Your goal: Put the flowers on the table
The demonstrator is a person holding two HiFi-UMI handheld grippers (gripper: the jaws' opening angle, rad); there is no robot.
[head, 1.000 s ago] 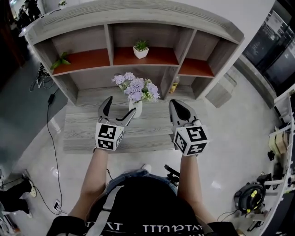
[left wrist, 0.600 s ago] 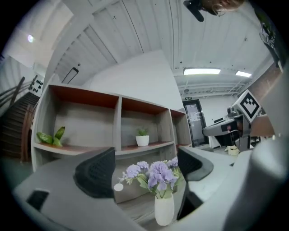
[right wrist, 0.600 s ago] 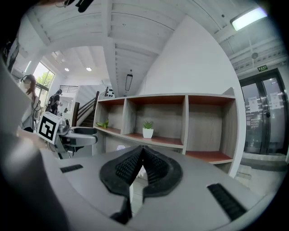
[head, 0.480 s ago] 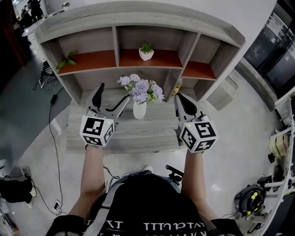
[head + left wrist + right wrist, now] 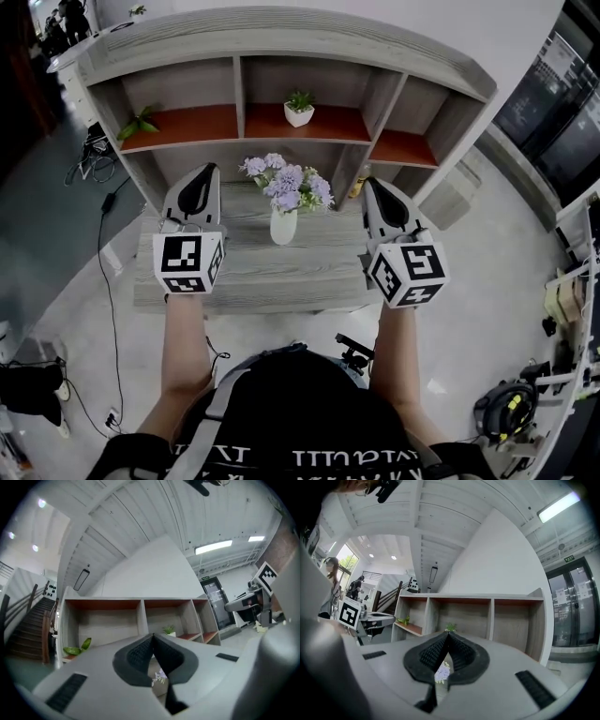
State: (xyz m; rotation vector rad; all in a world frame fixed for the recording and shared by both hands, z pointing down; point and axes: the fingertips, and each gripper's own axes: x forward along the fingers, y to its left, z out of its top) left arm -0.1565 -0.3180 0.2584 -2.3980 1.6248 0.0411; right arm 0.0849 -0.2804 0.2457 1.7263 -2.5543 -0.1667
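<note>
Since the earlier frames both units have risen and drawn back from the vase (image 5: 283,226); L hand-held gripper (image 5: 204,174) jaws have just closed, nothing between them; R hand-held gripper (image 5: 372,186) jaws together, empty. Flowers (image 5: 286,184) stand in the vase on tabletop (image 5: 234,274), between the two, untouched. Risk: task looks done; any re-approach w/ shut jaws could knock the top-heavy vase over.

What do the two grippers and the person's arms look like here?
The left gripper and right gripper are light grey shells with black ribbed pads, tapering to a point. Each carries a white cube printed with black square markers. The forearms are bare; the person wears a black top with white lettering.
</note>
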